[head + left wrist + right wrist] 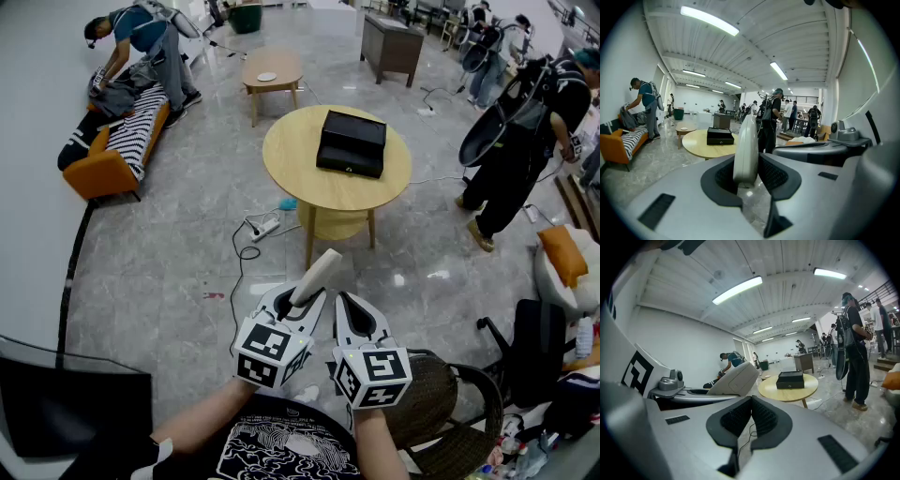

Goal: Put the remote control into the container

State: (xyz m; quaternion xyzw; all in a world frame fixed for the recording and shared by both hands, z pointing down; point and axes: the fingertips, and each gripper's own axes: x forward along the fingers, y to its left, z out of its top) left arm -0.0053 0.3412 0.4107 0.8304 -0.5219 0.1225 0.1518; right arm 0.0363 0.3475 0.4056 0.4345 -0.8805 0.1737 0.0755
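Observation:
A long off-white remote control (315, 277) sticks up and forward out of my left gripper (305, 298), which is shut on its lower end. In the left gripper view the remote (745, 149) stands edge-on between the dark pads. My right gripper (349, 309) is close beside the left, its jaws shut with nothing between them (751, 411). The remote (736, 378) shows at the left of the right gripper view. The container, a black box (352, 143), lies on a round wooden table (291, 164) well ahead of both grippers. I also see the box (720, 136) past the left jaws.
A power strip with cables (262, 227) lies on the marble floor before the round table. Behind it stands a small wooden table (272, 70). An orange sofa (108, 150) with a person is far left. Another person (520, 150) stands right. A chair (450, 403) is at my right.

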